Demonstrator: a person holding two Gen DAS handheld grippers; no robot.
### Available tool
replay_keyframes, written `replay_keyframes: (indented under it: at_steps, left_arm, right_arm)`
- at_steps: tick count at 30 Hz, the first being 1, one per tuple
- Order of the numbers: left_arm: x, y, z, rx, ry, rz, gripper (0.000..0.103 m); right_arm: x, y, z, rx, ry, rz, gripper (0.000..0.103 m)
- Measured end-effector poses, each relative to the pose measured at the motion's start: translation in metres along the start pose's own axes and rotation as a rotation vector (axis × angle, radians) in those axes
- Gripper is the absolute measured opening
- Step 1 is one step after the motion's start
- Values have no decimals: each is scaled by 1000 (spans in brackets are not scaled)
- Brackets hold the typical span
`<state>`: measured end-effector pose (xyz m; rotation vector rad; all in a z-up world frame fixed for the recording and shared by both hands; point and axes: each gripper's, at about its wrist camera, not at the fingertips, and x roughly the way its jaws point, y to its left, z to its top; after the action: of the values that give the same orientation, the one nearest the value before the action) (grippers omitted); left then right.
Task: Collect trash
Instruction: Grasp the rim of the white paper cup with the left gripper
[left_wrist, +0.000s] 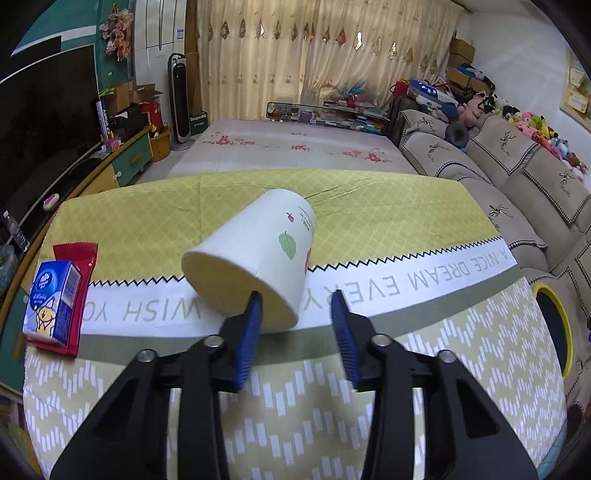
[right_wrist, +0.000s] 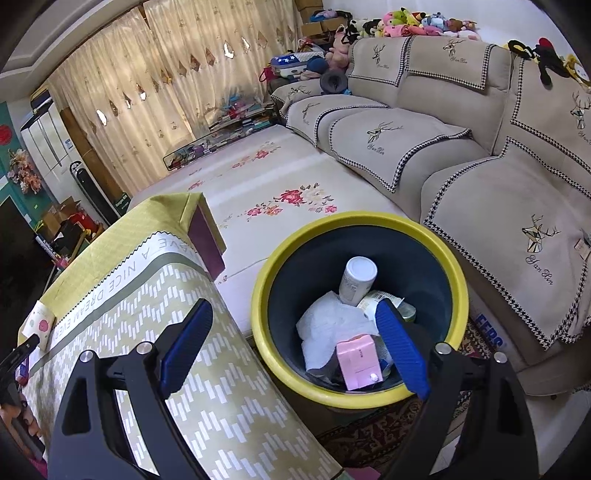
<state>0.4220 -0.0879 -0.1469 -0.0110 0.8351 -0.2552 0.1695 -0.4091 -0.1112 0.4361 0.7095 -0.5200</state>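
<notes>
In the left wrist view a white paper cup (left_wrist: 255, 254) with leaf and fruit prints lies on its side on the table cloth (left_wrist: 369, 229), its mouth facing me. My left gripper (left_wrist: 297, 299) is open, its left pad at the cup's rim, not closed on it. A blue tissue pack (left_wrist: 51, 299) lies on a red wrapper (left_wrist: 79, 280) at the table's left edge. In the right wrist view my right gripper (right_wrist: 295, 314) is open and empty above a yellow-rimmed dark bin (right_wrist: 364, 218) holding a pink carton (right_wrist: 356, 363), white paper (right_wrist: 332, 325) and a white bottle (right_wrist: 358, 278).
The bin stands on the floor between the table's right end (right_wrist: 207, 332) and a beige sofa (right_wrist: 480, 177). A floral mat (right_wrist: 266, 184) covers the floor beyond. A TV (left_wrist: 40, 122) and a green cabinet (left_wrist: 133, 158) stand left of the table.
</notes>
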Motion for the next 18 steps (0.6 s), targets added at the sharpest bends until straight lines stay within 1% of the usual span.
replay_keyframes:
  at_steps: [1,2,3,5,8,13,17,18]
  left_arm:
    - [2,0,1,-1,0,3,31]
    - [2,0,3,-2,-2,6,25]
    - [3,0,4,-1,-6,12,15]
    - [3,0,6,5,-13,18,5]
    - [-1,-2,6,13,-31,21,4]
    - [-27,-14,7,41,-73,-2,4]
    - [-56,-34,3,89,-99,-48,4]
    - [-66,-44,1,110,-107,-66,4]
  right_arm:
    - [0,1,0,-3,1,2,85]
    - [0,1,0,-5,1,3,85]
    - [0,1,-1,-7,1,5,85]
    - [-1,0,0,-6,0,11,85]
    - [-3,0,-1,-3,-3,17,85]
    - [-12,0,-2,-8,-16,35,85]
    - [-22,-1,-1,-10,-32,48,85]
    - [-25,-2,-1,-10,-35,49,85]
